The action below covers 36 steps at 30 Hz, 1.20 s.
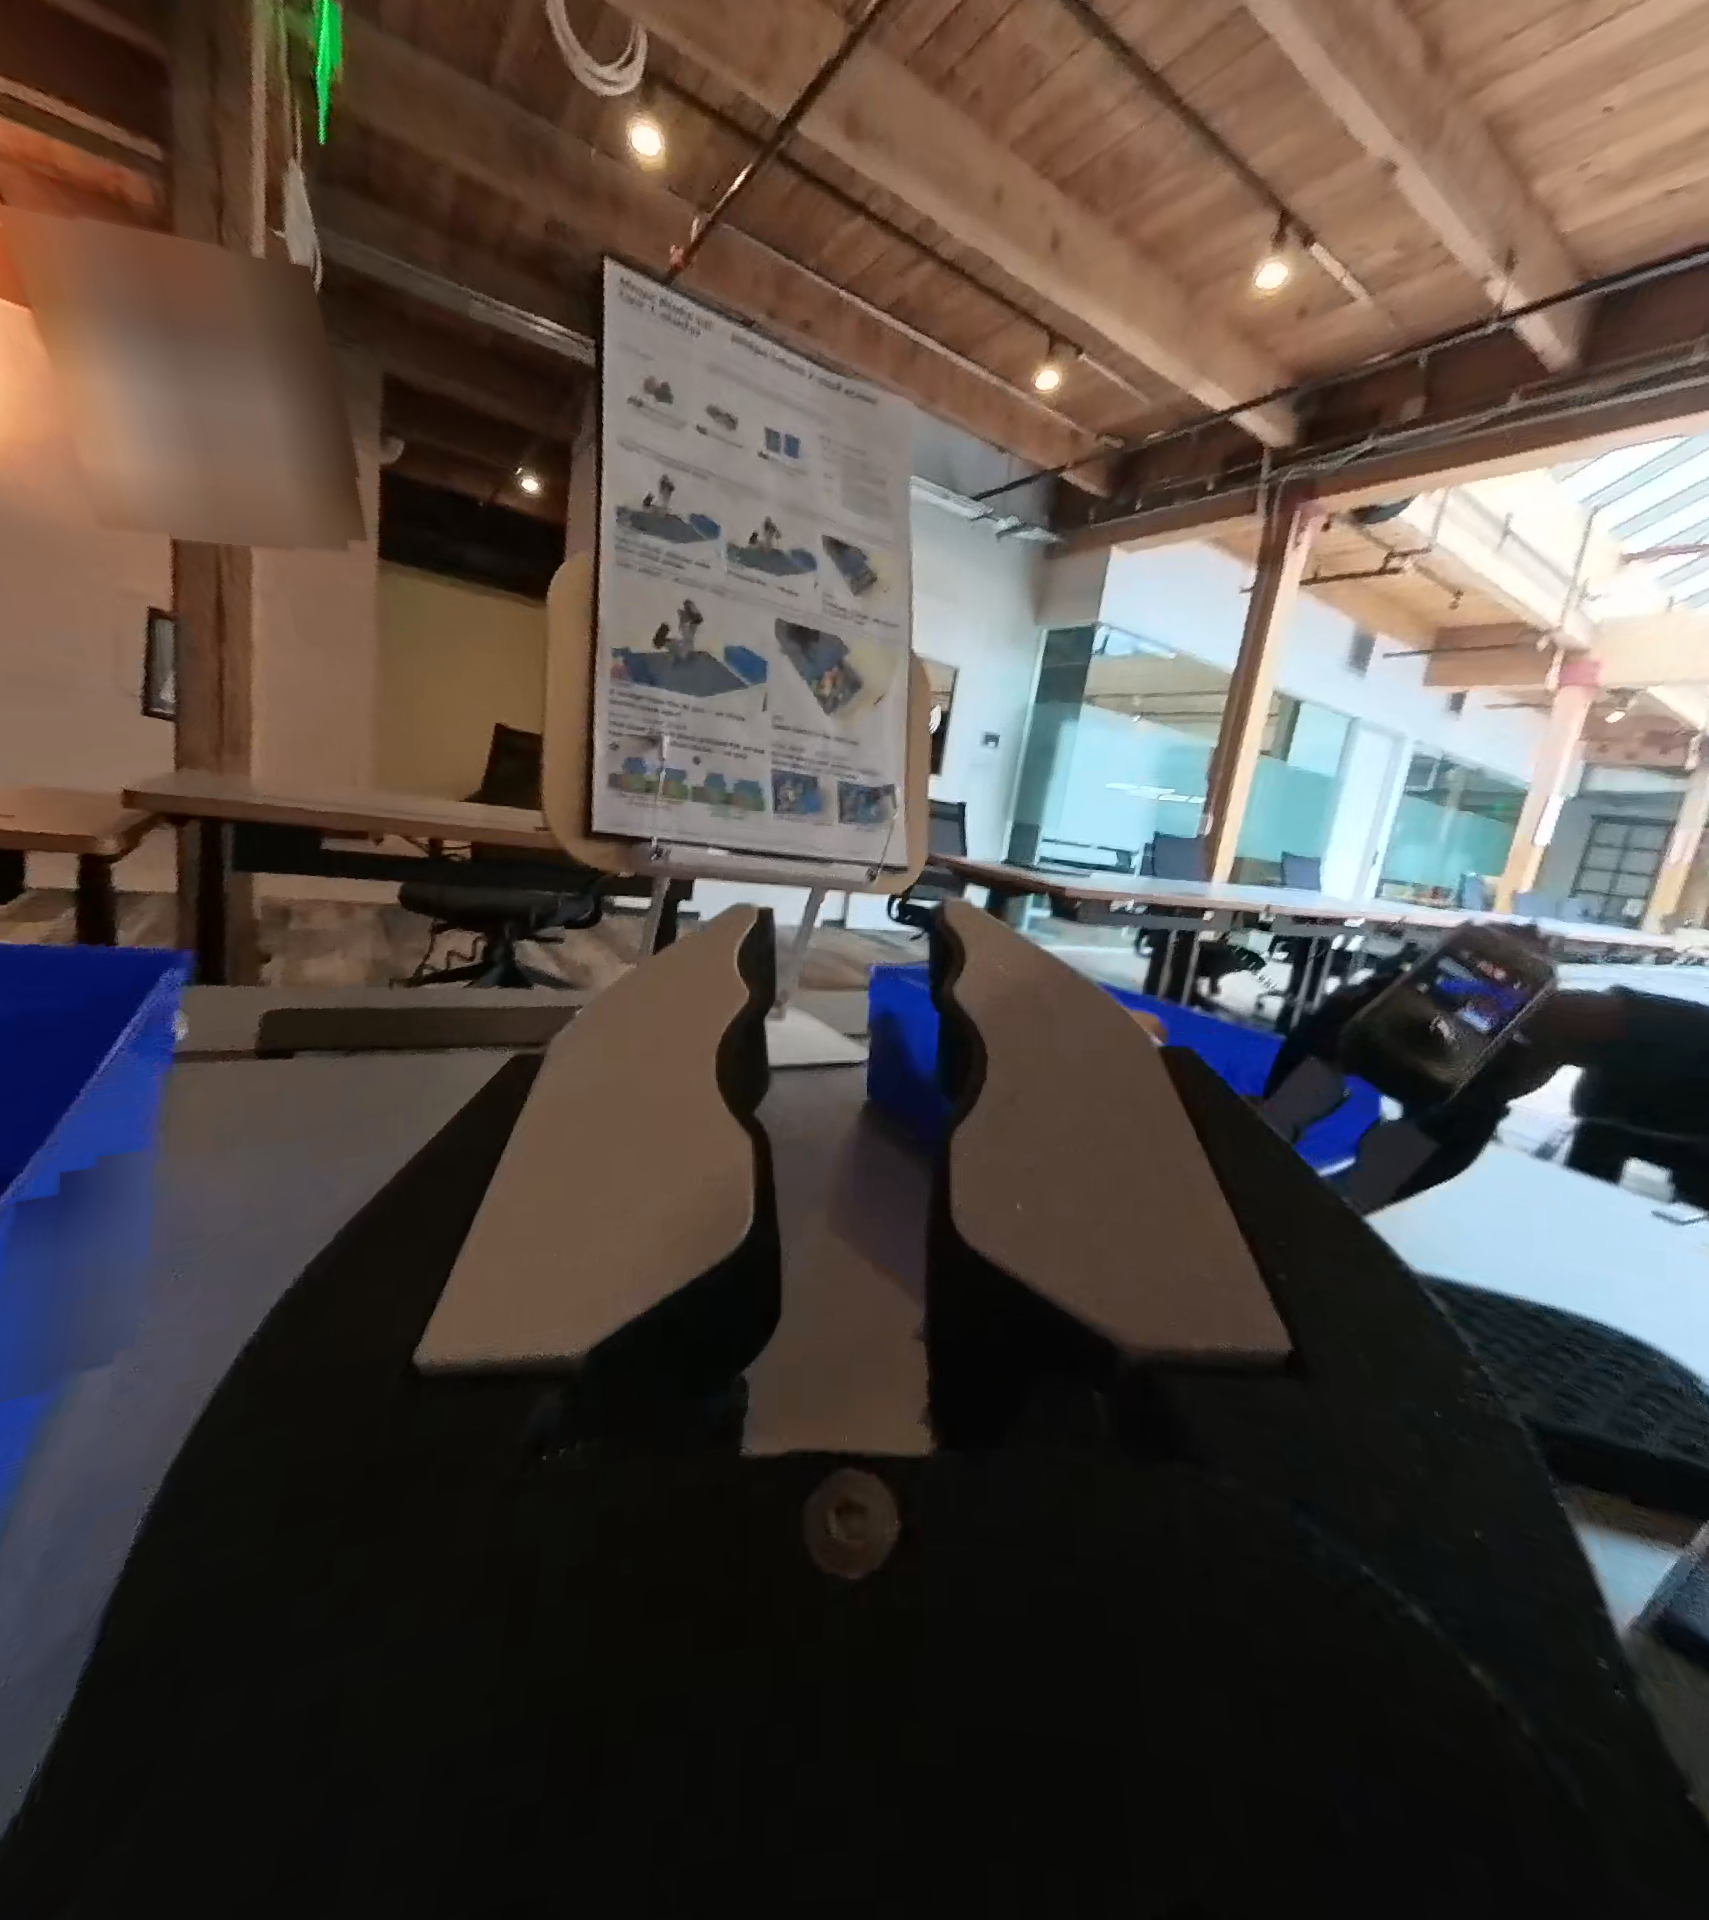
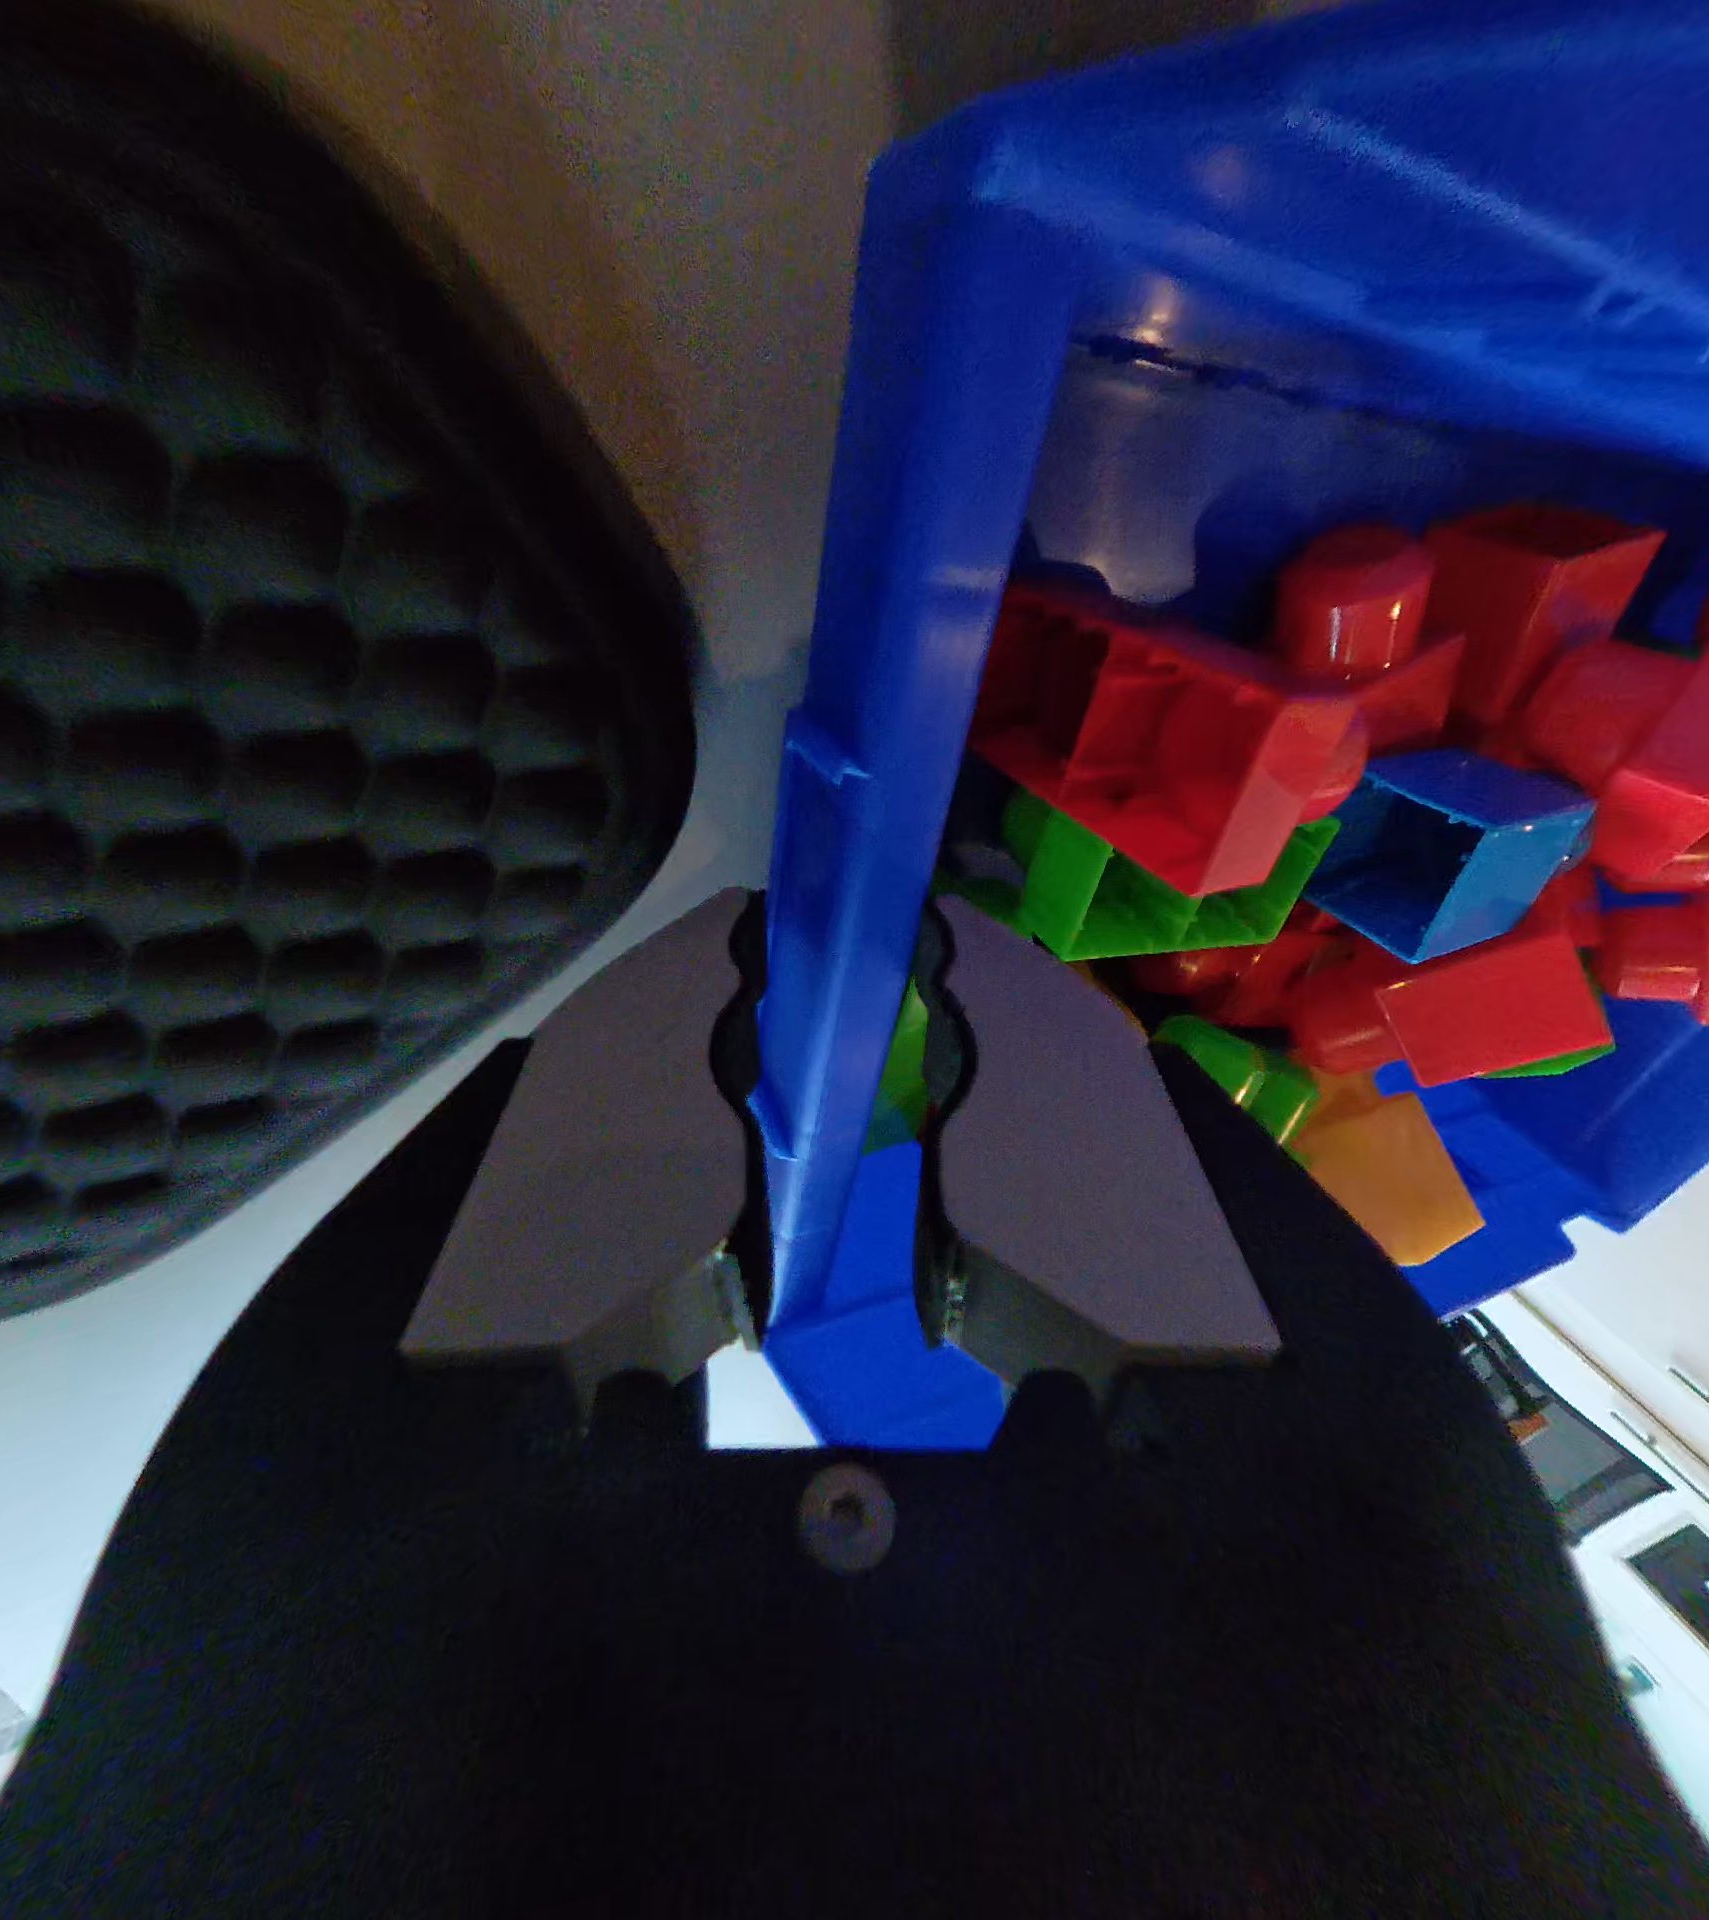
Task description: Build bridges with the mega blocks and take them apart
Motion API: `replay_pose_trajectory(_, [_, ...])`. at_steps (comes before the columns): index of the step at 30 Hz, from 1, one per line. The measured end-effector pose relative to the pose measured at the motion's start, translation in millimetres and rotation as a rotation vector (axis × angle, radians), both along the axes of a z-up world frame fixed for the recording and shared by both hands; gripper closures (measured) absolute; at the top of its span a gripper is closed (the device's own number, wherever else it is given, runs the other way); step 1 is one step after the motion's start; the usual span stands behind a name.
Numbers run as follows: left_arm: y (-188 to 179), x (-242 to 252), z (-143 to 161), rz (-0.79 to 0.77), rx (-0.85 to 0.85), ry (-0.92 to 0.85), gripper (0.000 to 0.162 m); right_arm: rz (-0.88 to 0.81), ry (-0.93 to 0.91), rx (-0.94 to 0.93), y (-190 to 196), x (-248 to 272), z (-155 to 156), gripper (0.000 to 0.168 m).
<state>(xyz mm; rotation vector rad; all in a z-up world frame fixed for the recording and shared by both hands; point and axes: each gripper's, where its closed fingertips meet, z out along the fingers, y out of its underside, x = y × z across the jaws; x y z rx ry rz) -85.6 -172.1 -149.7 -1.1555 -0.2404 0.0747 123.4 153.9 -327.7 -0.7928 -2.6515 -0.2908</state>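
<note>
The right tool (image 2: 842, 1049) is clamped on the wall of a tipped blue bin (image 2: 891, 727). The mega blocks (image 2: 1349, 810) are piled inside, light, hard and smooth, so they may slide out. The left tool (image 1: 850, 997) is empty, its jaws a little apart.

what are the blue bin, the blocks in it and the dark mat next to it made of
Blue bin: looks like rigid moulded plastic, semi-glossy, with sharp highlights and moulded ribs on its rim, which the right gripper clamps.
Blocks: hard glossy plastic, hollow and thin-walled, with bright reflections on the red studs.
Dark mat: probably soft rubber or silicone, matte, with a honeycomb pattern of cells; too blurred to be sure.
</note>
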Motion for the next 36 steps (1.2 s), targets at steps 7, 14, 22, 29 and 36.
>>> replay_pose_trajectory(7, [-8, -5, -17, 0.112, -0.12, 0.091, 0.133, 0.006, 0.01, -0.025, -22, -27, 0, 0.141])
replay_pose_trajectory(14, [-13, -9, -27, 0.168, -0.175, 0.114, 0.133, 0.038, 0.015, -0.034, -32, -41, 0, 0.14])
replay_pose_trajectory(22, [-17, -14, -33, 0.199, -0.21, 0.119, 0.133, 0.066, 0.013, -0.017, -33, -51, 0, 0.14])
replay_pose_trajectory(29, [-16, -21, -43, 0.232, -0.276, 0.12, 0.132, 0.038, 0.033, -0.032, -39, -63, 0, 0.14])
replay_pose_trajectory(36, [-15, -25, -52, 0.255, -0.336, 0.147, 0.13, 0.033, 0.046, -0.052, -44, -72, 1, 0.139])
